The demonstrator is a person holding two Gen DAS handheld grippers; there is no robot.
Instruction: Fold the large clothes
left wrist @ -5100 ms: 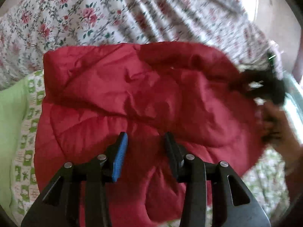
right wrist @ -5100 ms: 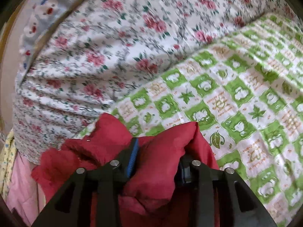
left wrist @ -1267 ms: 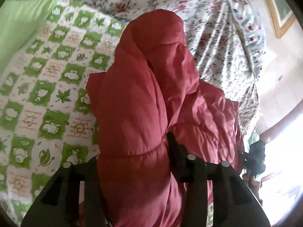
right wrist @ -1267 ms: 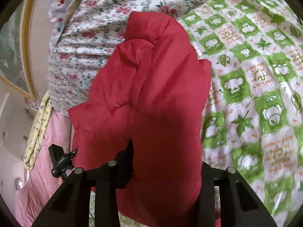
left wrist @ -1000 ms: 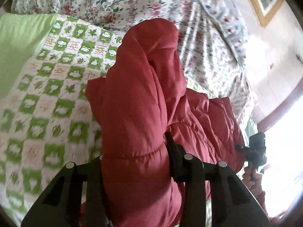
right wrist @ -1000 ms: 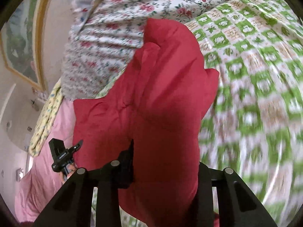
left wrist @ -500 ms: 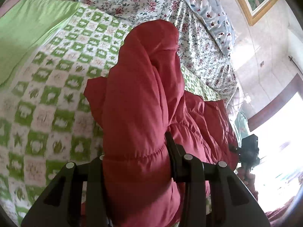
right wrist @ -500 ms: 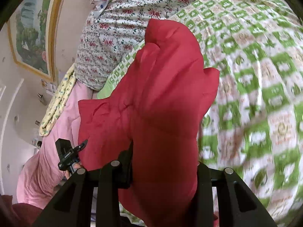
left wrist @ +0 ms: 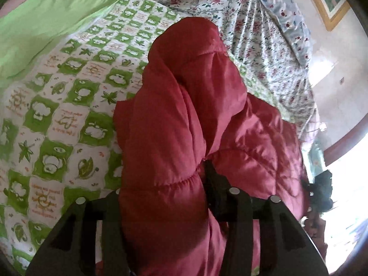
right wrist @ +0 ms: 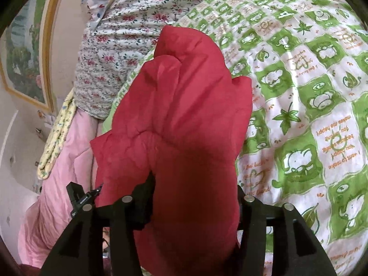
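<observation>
A puffy red jacket (left wrist: 184, 92) hangs in a folded bundle over the green-and-white checked bed cover (left wrist: 57, 115). My left gripper (left wrist: 165, 172) has a thick fold of it between its jaws. The jaws are opening and the padding still fills the gap and hides the left finger. In the right wrist view the same red jacket (right wrist: 184, 92) bulges between the jaws of my right gripper (right wrist: 195, 184). These jaws are opening too, and cloth still presses both pads. Each view shows the other gripper small at the jacket's far edge.
A floral quilt (left wrist: 253, 23) is heaped at the head of the bed, with a plain green sheet (left wrist: 46, 23) to the left. A pink blanket (right wrist: 62, 161) hangs off the bed's side. A framed picture (right wrist: 25, 46) is on the wall.
Both grippers have sunk toward the checked cover with the jacket bundle. Their jaws stand slightly wider than half a second ago, and the padding has swelled to fill them.
</observation>
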